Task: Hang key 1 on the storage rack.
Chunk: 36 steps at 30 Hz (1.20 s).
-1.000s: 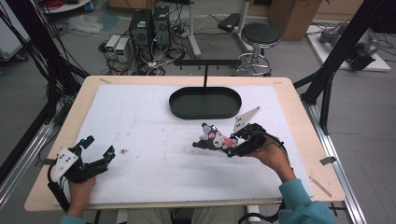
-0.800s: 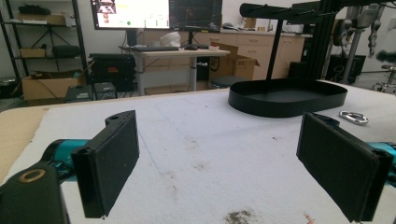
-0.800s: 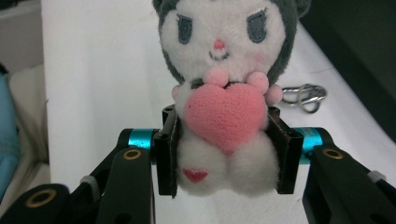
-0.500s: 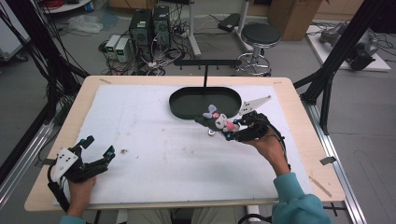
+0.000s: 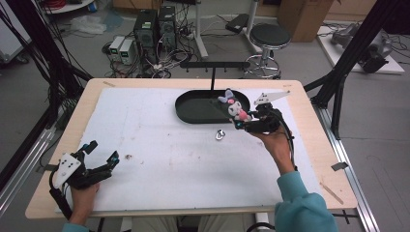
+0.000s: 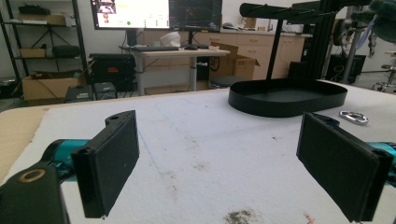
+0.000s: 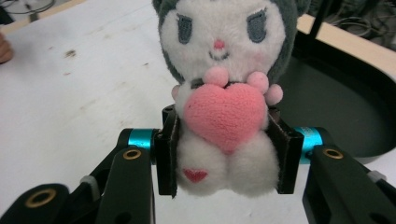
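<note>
Change since earlier: right tool (image 5: 240, 121) with plush toy (image 5: 234, 107) carried away from the middle of the surface (image 5: 159, 145) toward the far edge, now raised over the right end of the black tray (image 5: 193, 108); left tool (image 5: 99, 157) unmoved near the near left corner.
Newly uncovered: small silver carabiner (image 5: 220, 135) lying on the white cover, just in front of the tray's near rim.
Plush toy: white face, grey ears, pink heart on the chest, small red heart on one leg; clamped upright at the body between the right tool's pads (image 7: 168, 154), pressed from both sides.
Right tool state: closed on the plush toy, jaws partly apart around its width.
Left tool state: open, pads (image 6: 109, 158) wide apart, nothing between them, pointing across the surface toward the tray.
Writing: none legible; lit monitor (image 6: 130, 11) in the background of the left gripper view, text too small to read.
Right hand pose: forearm in a teal sleeve (image 5: 302, 203) stretched from the near right edge toward the tray, hand (image 5: 273, 140) behind the tool.
Left hand pose: hand (image 5: 82, 193) low by the near edge, tool resting close to the surface.
Tray extras: black T-shaped stand (image 5: 212, 65) rising at its far rim.
</note>
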Tool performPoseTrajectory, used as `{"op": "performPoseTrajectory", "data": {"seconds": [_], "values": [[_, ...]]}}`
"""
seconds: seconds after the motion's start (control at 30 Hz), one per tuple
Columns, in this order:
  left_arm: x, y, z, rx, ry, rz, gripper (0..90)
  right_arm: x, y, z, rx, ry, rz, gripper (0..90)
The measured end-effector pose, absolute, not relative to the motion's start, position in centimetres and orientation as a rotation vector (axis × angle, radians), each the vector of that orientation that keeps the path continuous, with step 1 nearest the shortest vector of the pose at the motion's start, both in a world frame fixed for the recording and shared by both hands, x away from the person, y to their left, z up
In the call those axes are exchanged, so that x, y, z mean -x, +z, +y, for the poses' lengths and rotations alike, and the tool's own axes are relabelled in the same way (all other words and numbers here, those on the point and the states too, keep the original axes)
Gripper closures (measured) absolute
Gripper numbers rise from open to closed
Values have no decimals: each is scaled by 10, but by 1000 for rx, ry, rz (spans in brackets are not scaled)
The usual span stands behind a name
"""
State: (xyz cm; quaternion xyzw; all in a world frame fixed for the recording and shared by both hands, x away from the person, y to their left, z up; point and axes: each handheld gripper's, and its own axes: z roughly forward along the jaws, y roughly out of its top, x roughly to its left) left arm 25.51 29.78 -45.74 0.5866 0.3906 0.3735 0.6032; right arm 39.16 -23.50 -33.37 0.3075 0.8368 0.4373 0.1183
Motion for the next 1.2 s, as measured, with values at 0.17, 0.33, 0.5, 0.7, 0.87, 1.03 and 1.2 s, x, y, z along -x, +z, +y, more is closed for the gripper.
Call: {"op": "performPoseTrajectory", "data": {"seconds": [0.17,0.33,0.5,0.7,0.87,1.03,1.2], "values": [[-255,-457,298,-1360,865,905,134,-396,-330,-233,-921,1277,2416,545],[-255,-457,298,-1359,867,903,135,-405,-323,-230,-963,1272,2365,545],[-255,-457,298,-1359,867,902,135,-416,-317,-232,-999,1286,2331,546],[-255,-457,298,-1358,867,902,135,-429,-311,-232,-1029,1289,2301,545],[-255,-457,298,-1359,867,901,134,-434,-305,-229,-1009,1269,2286,545],[-255,-457,298,-1359,867,901,135,-439,-298,-226,-1016,1236,2281,545],[-255,-457,298,-1359,868,901,135,-446,-291,-225,-1015,1224,2263,546]]}}
